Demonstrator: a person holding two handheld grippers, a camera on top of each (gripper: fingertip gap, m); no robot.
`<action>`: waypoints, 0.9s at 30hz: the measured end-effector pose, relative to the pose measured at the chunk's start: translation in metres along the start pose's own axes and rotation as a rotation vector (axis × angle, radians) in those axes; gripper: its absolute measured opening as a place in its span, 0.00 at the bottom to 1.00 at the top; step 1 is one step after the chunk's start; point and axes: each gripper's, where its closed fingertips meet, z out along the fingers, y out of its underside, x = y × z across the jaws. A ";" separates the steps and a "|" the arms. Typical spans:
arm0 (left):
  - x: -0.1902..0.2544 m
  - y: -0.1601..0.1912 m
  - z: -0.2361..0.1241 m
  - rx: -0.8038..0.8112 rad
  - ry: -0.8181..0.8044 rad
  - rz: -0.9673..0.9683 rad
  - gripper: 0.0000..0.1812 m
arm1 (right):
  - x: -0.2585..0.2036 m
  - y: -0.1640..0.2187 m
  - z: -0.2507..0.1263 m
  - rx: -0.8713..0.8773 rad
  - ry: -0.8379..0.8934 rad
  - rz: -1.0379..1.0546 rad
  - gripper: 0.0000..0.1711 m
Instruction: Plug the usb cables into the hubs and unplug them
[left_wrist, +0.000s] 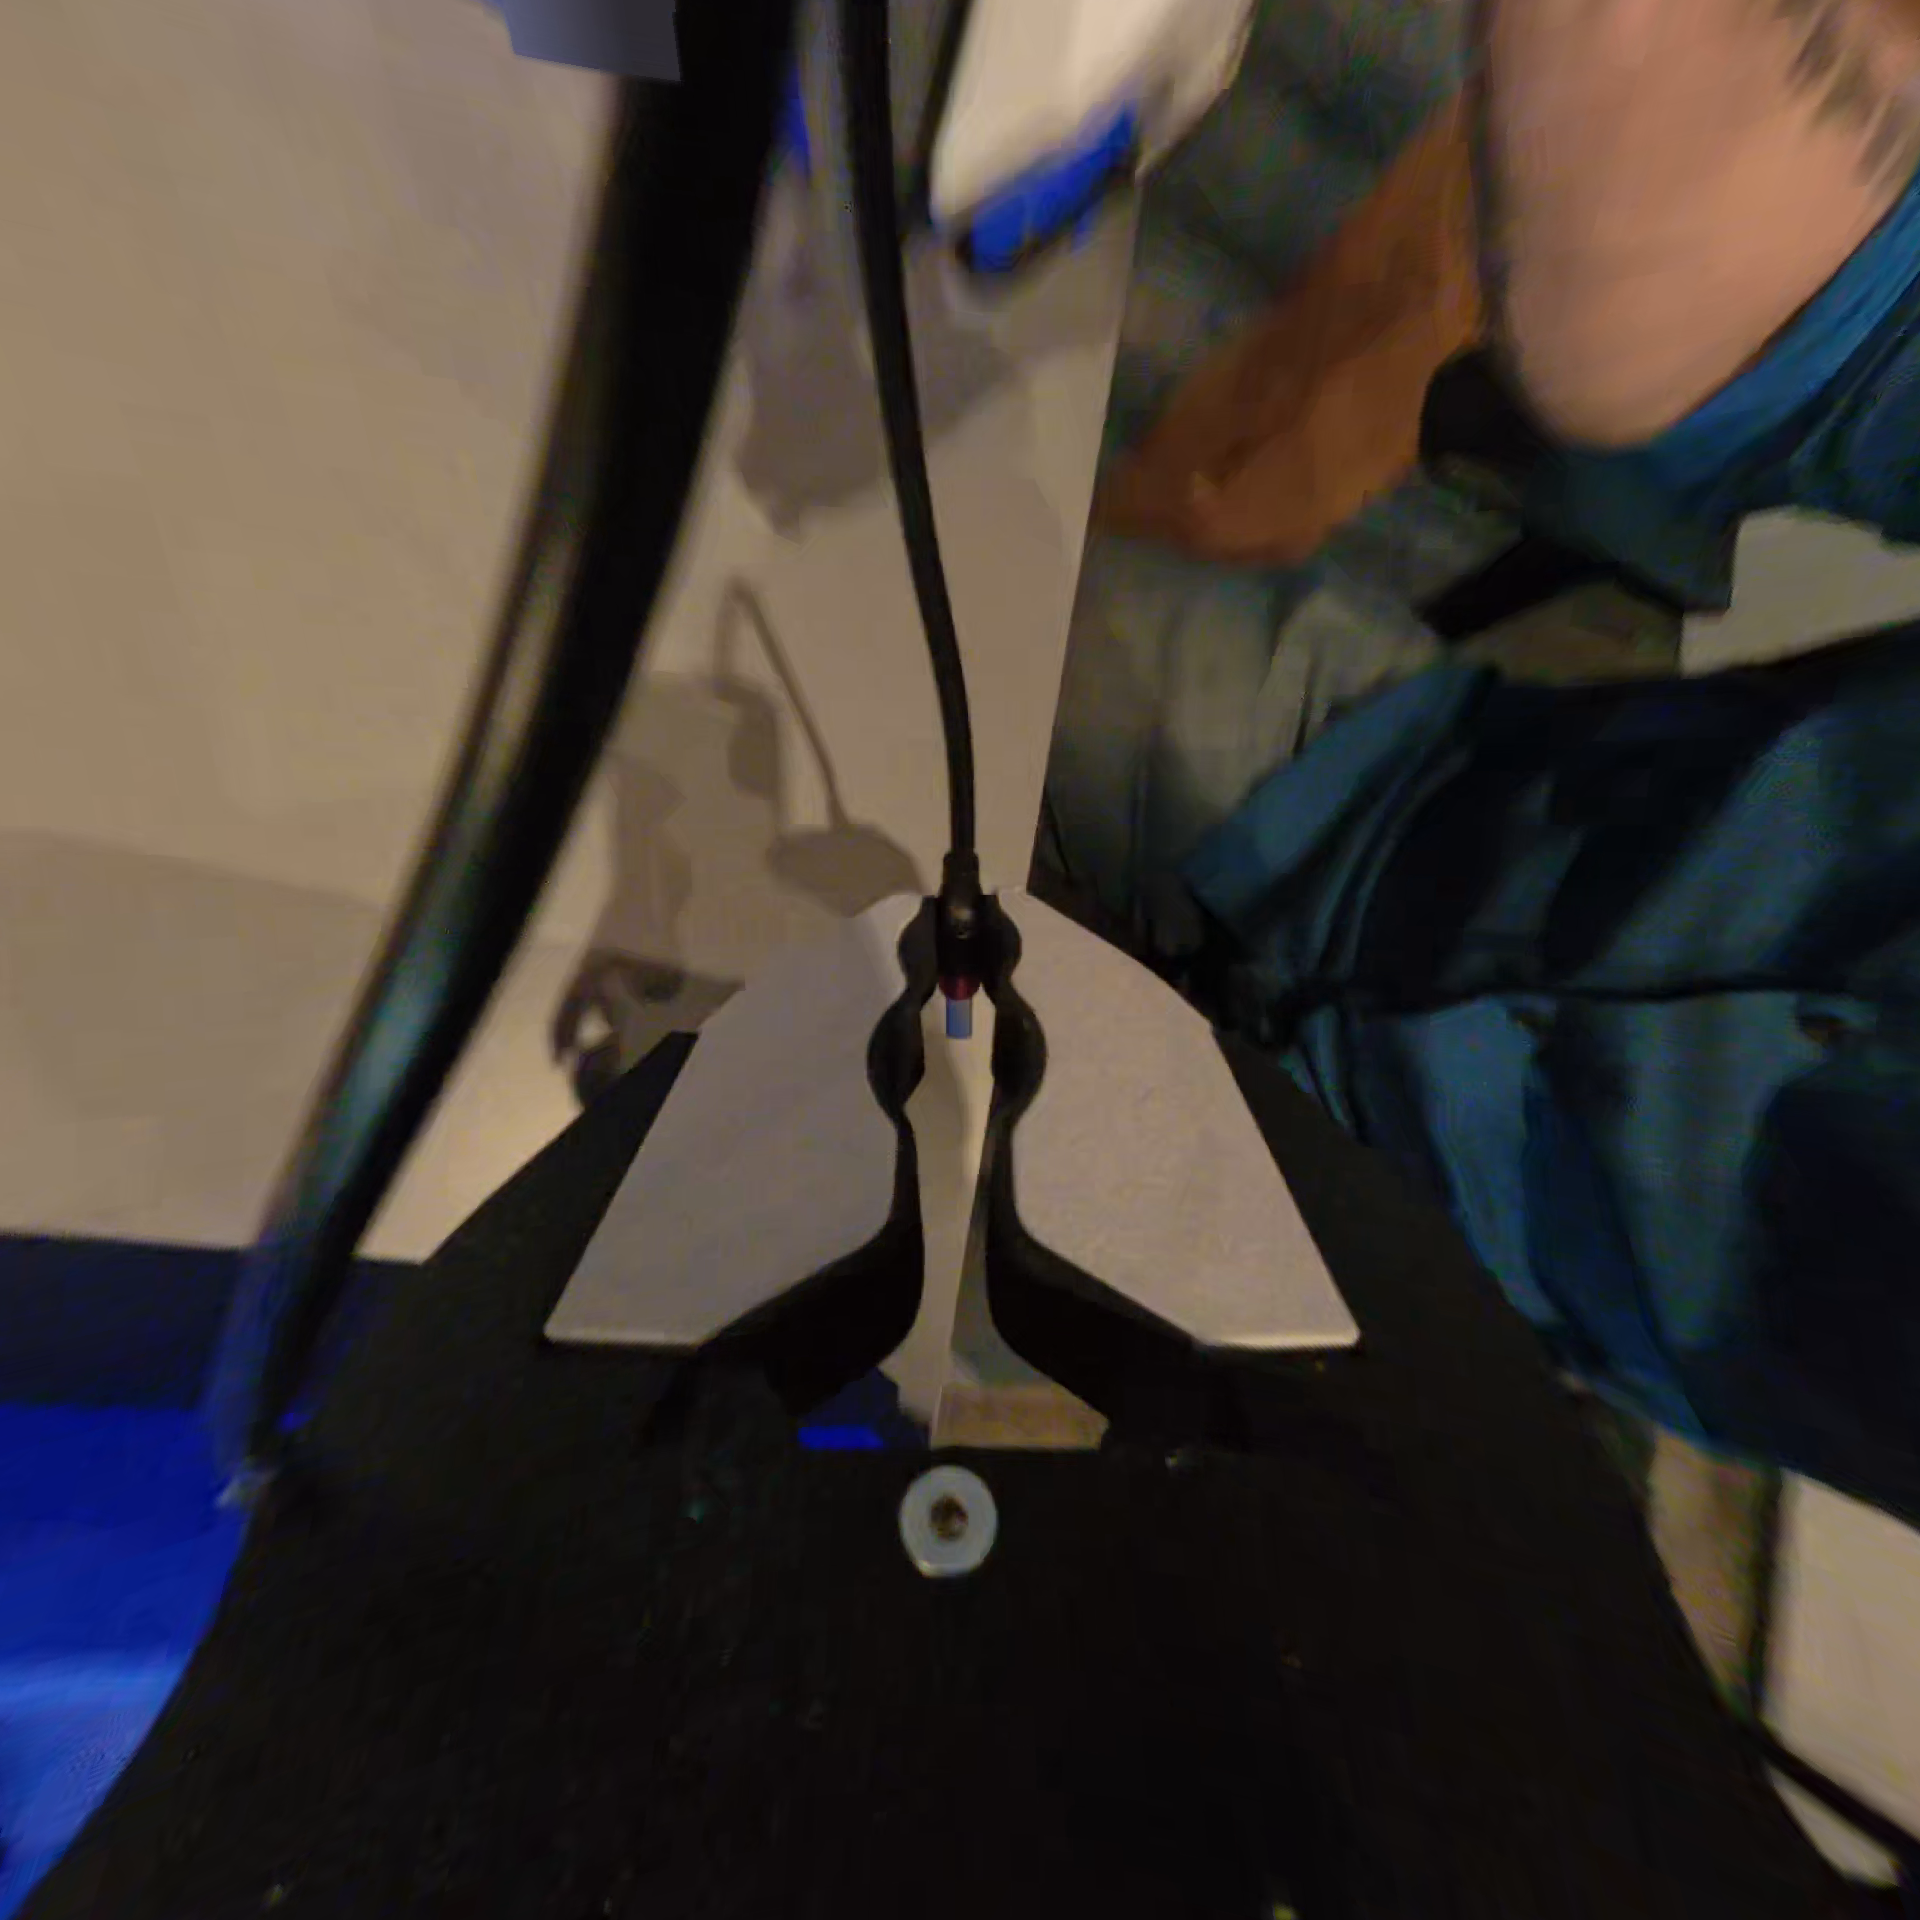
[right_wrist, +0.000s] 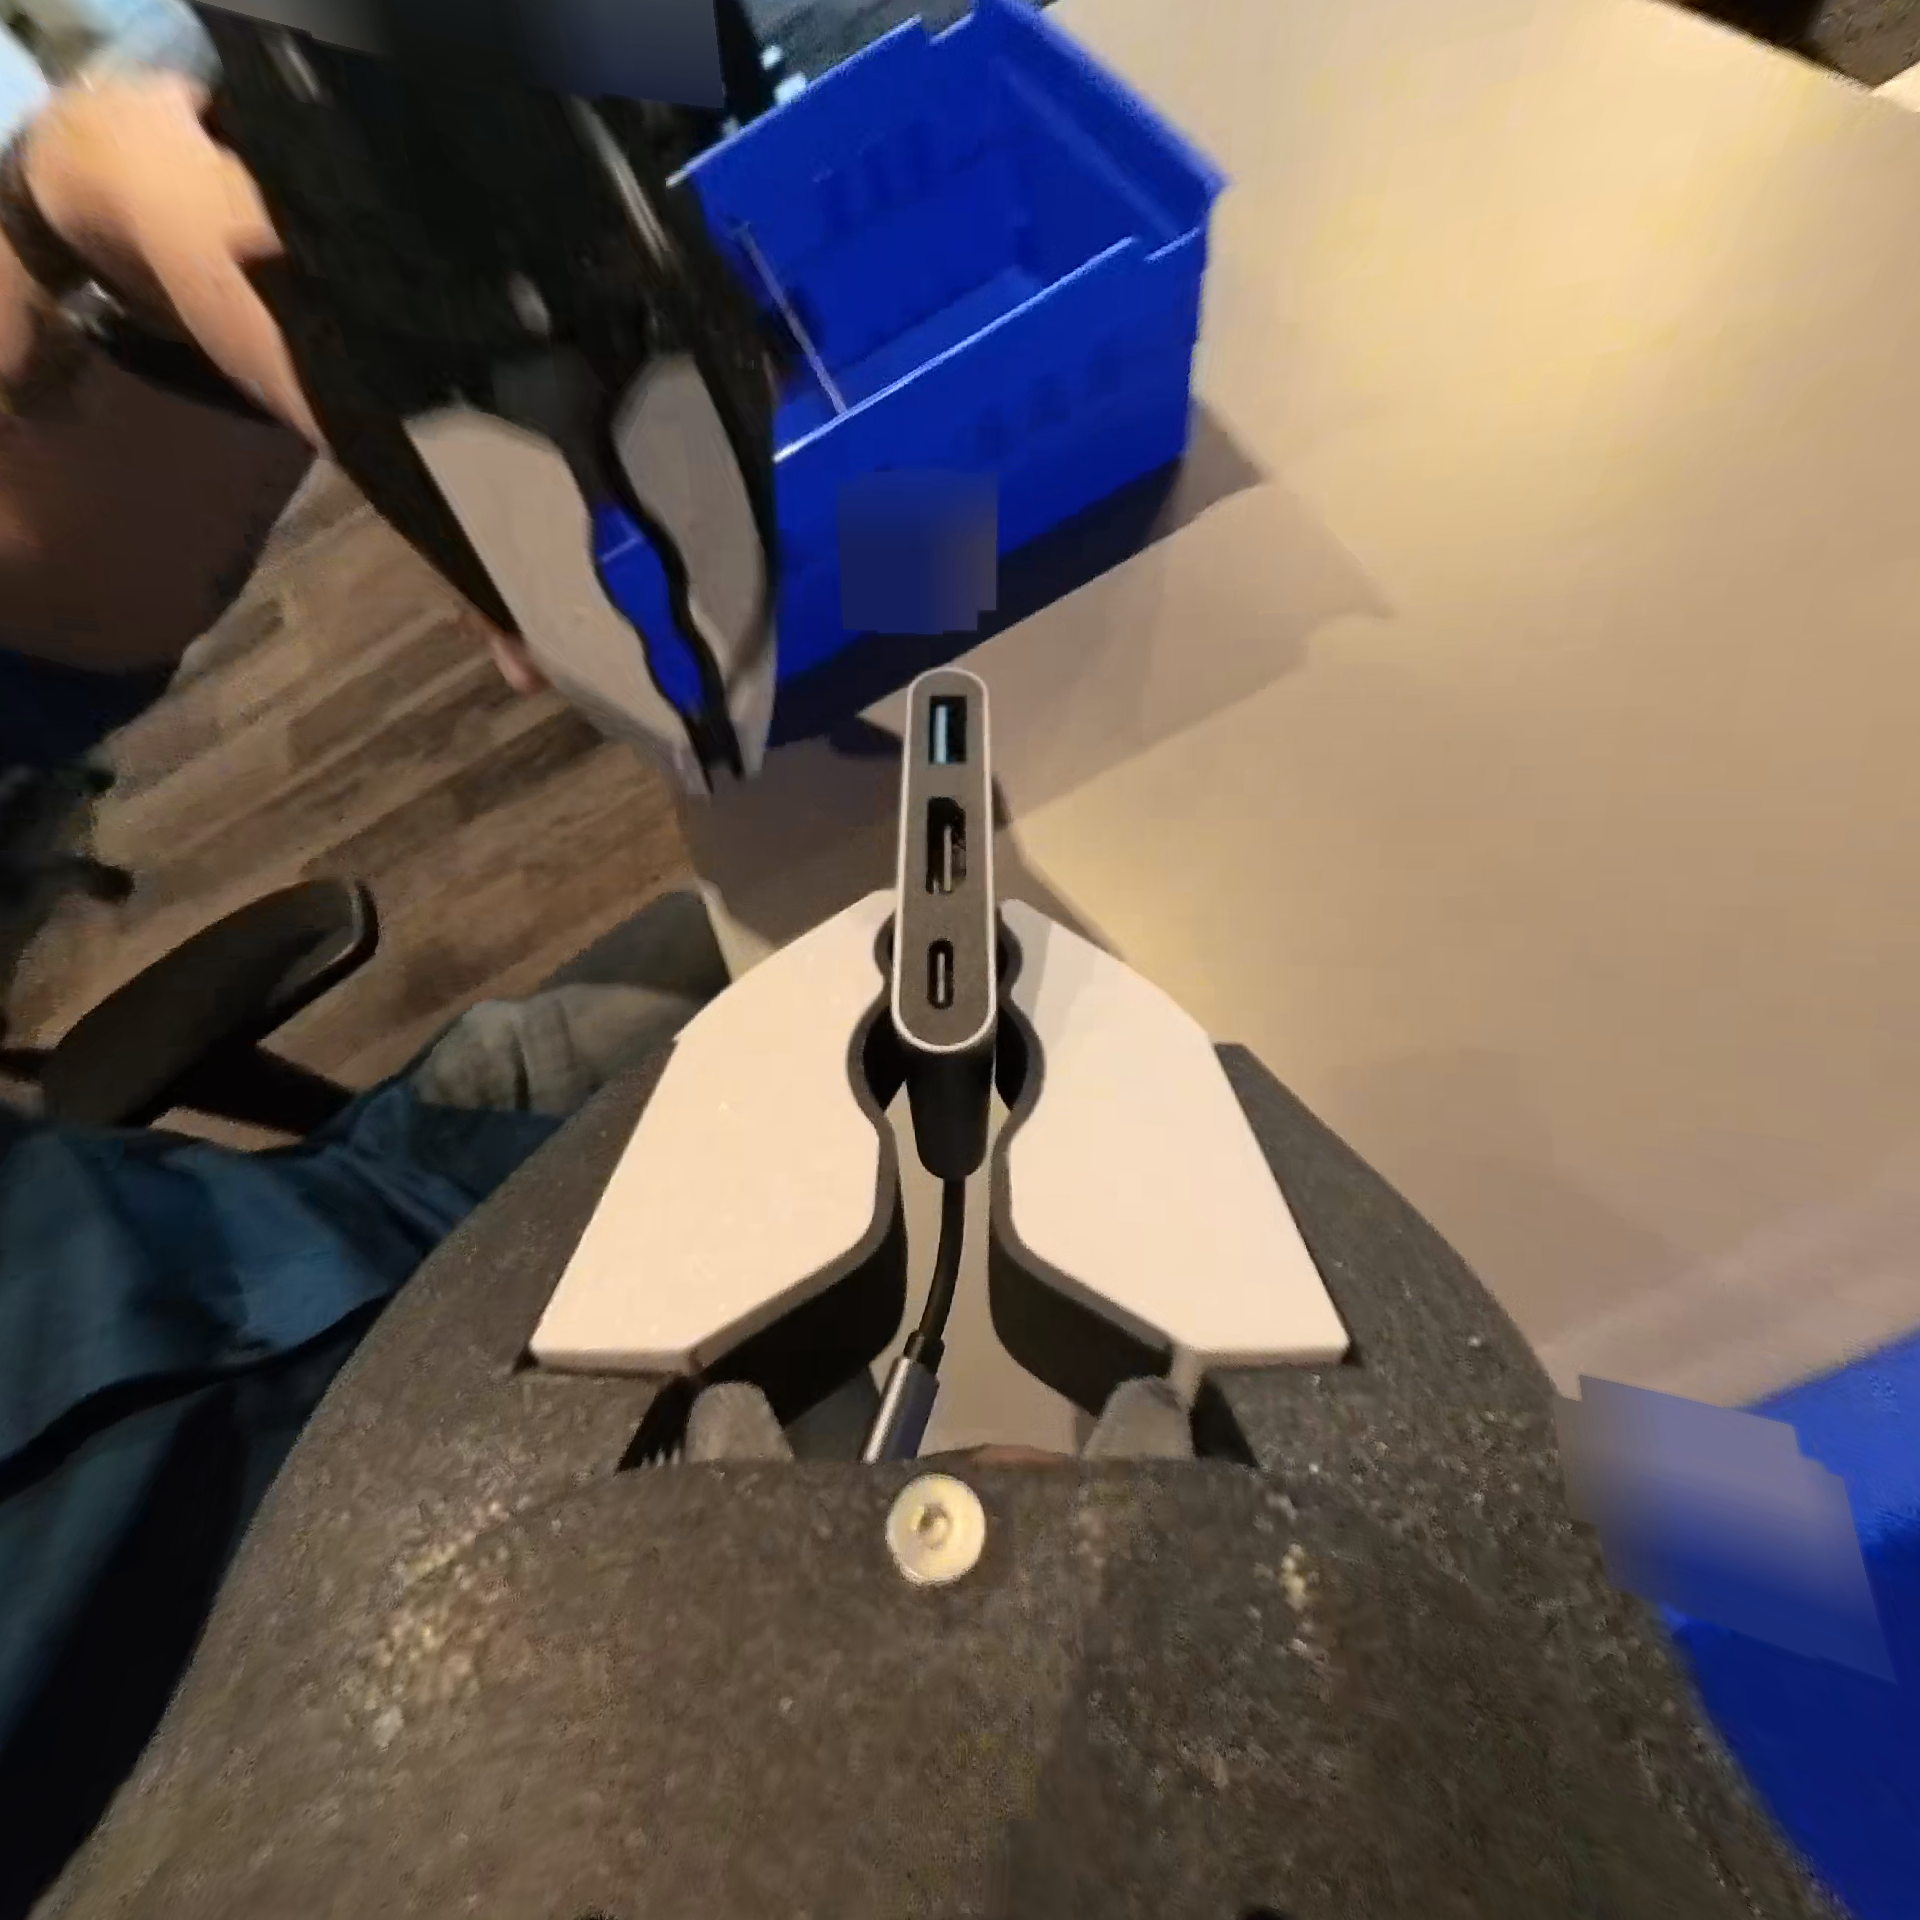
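Note:
My left gripper (left_wrist: 958, 935) is shut on the plug of a black usb cable (left_wrist: 914, 468); the plug's blue-tipped end (left_wrist: 958, 1016) points back toward the camera and the cable runs away from the fingertips. My right gripper (right_wrist: 948, 987) is shut on a grey hub (right_wrist: 943, 831), held on edge with its row of ports facing the camera; the hub's short black lead (right_wrist: 940, 1278) hangs back between the fingers. The left gripper (right_wrist: 717, 748) also shows in the right wrist view, up left of the hub and apart from it.
A blue bin (right_wrist: 987, 312) stands on the pale table (right_wrist: 1507, 623) behind the hub. Another blue bin (right_wrist: 1829, 1558) is at the lower right. A person's arm in a blue sleeve (left_wrist: 1558, 935) fills the right of the left wrist view. A thick black cable (left_wrist: 582, 623) arcs at left. There is about 11 centimeters between the tips of the two grippers.

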 end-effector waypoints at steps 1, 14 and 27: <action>-0.003 0.010 0.014 -0.084 0.032 -0.015 0.04 | 0.003 -0.001 -0.004 0.013 0.006 0.009 0.07; -0.018 0.055 0.082 -0.451 0.178 -0.105 0.04 | 0.007 0.010 -0.024 0.058 0.017 0.018 0.07; -0.036 0.039 0.079 -0.321 0.059 -0.094 0.35 | -0.001 0.006 -0.020 0.056 -0.017 0.004 0.07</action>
